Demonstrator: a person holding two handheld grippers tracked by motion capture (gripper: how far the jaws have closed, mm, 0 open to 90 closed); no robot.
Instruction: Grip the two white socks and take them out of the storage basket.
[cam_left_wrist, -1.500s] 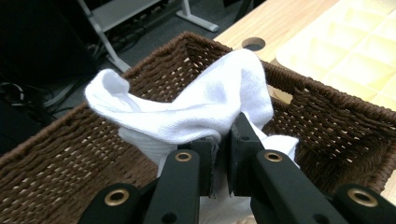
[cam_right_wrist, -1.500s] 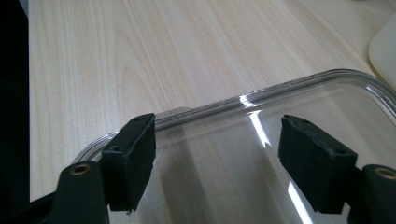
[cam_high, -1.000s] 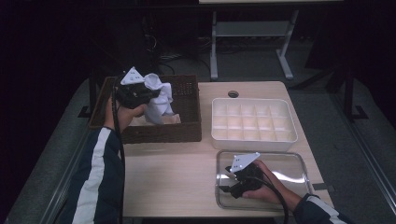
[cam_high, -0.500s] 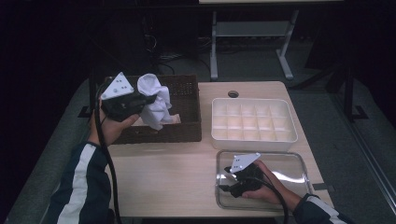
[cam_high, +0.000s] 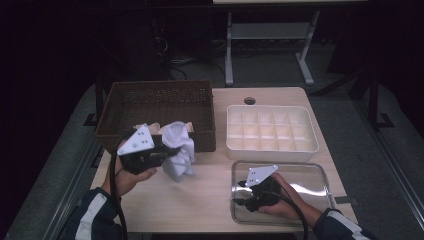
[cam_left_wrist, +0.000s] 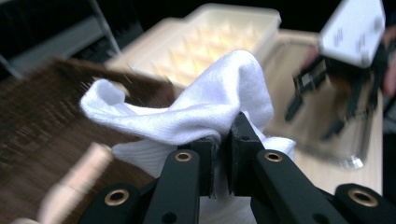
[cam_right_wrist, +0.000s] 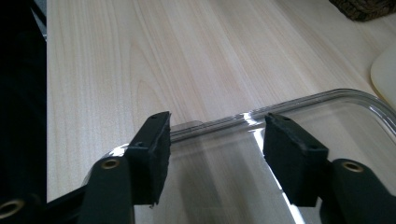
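My left gripper (cam_high: 171, 151) (cam_left_wrist: 223, 136) is shut on a crumpled white cloth (cam_high: 181, 150) (cam_left_wrist: 212, 100), which hangs above the table just in front of the brown wicker basket (cam_high: 156, 95). My right gripper (cam_high: 243, 192) (cam_right_wrist: 214, 135) sits low over the left end of a clear plastic tray (cam_high: 307, 172) (cam_right_wrist: 306, 99). Its jaws stand apart and have just been closing. The tray's rim runs across the gap between them, and the pads do not press on it.
A white compartment tray (cam_high: 272, 131) (cam_left_wrist: 219, 37) stands at the right, behind the clear tray. Beige fabric (cam_high: 150, 128) lies at the basket's front wall. Bare wooden tabletop (cam_high: 210, 195) stretches between my two hands. The right gripper (cam_left_wrist: 338, 88) appears blurred in the left gripper view.
My left gripper has lifted the white cloth out of the basket and carried it toward the table's front. The right gripper's jaws have narrowed; that hand has stayed in place.
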